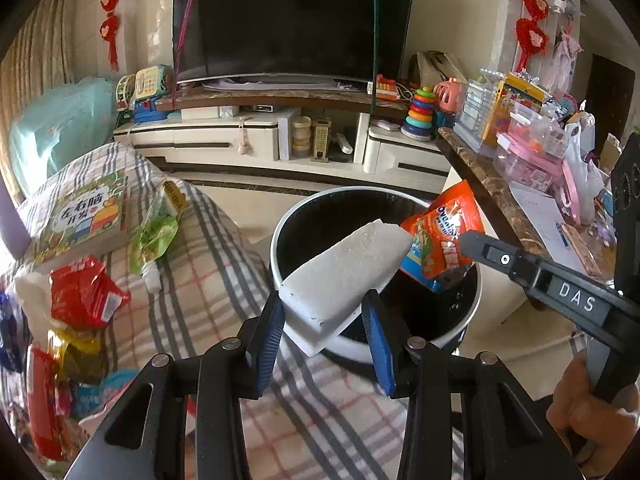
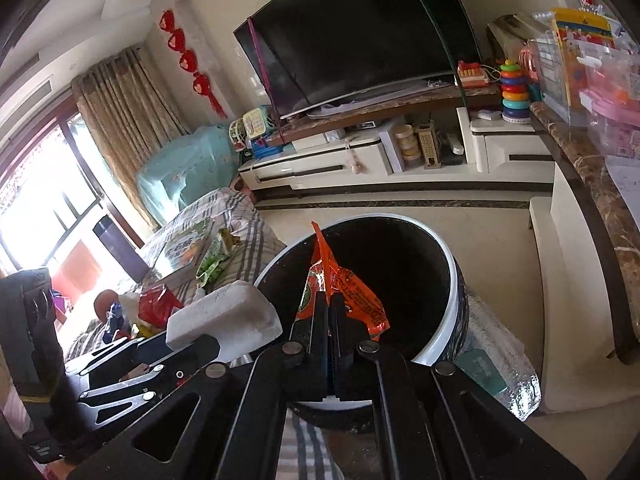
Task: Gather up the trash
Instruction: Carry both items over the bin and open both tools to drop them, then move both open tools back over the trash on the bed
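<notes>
Foam: while I hold the white rigid foam block (image 1: 344,268) in the left gripper (image 1: 326,336), it looks light, crumbly.
Wrapper: right gripper (image 2: 329,312) pinches orange crinkly snack wrapper (image 2: 352,292), limp, over the round black bin (image 2: 448,280).

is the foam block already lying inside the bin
No, the white foam block is clamped in the left hand-held gripper, above the bin's rim.

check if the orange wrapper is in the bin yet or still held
Held, not dropped yet. The right gripper is shut on the orange snack wrapper, which hangs over the open mouth of the trash bin.
</notes>
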`<state>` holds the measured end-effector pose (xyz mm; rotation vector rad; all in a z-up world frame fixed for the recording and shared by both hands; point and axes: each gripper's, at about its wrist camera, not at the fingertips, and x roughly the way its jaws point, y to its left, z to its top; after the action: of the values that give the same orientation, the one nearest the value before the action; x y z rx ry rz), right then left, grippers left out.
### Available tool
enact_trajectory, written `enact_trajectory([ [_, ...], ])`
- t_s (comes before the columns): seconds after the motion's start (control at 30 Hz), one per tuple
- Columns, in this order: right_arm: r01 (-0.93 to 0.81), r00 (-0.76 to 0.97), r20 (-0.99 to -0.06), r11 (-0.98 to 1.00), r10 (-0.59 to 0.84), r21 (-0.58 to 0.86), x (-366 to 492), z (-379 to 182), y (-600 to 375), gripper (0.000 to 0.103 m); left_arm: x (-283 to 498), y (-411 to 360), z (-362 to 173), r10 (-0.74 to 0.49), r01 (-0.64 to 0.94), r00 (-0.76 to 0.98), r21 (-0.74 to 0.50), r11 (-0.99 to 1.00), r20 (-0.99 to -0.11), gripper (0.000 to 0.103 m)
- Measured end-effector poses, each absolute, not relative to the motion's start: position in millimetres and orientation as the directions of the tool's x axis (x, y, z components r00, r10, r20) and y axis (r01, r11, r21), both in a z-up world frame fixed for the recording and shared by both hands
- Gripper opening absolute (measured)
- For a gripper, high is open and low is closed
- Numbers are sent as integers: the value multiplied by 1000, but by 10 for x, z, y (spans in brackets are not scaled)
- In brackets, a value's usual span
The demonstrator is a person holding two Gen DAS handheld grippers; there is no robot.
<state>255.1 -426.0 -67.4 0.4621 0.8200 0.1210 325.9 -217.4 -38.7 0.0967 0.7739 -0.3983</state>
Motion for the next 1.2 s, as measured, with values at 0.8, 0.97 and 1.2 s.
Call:
enact_trajectory([
  [0.8,122,674,-682,868,284,482,2584,-764,-4425,54,3161,-2032,-488,-300,314,644,-114,943,-704,76],
  [0.97,74,692,-655,873,304,482,2479,-659,-4253,81,2869,-1794,-470,-284,281,663,-122,952,-693,77],
  [1.2,10,686,-643,879,340,476,2278,-629,-3920,87,2422,-1477,-498,-238,218,679,-118,969,-694,78],
])
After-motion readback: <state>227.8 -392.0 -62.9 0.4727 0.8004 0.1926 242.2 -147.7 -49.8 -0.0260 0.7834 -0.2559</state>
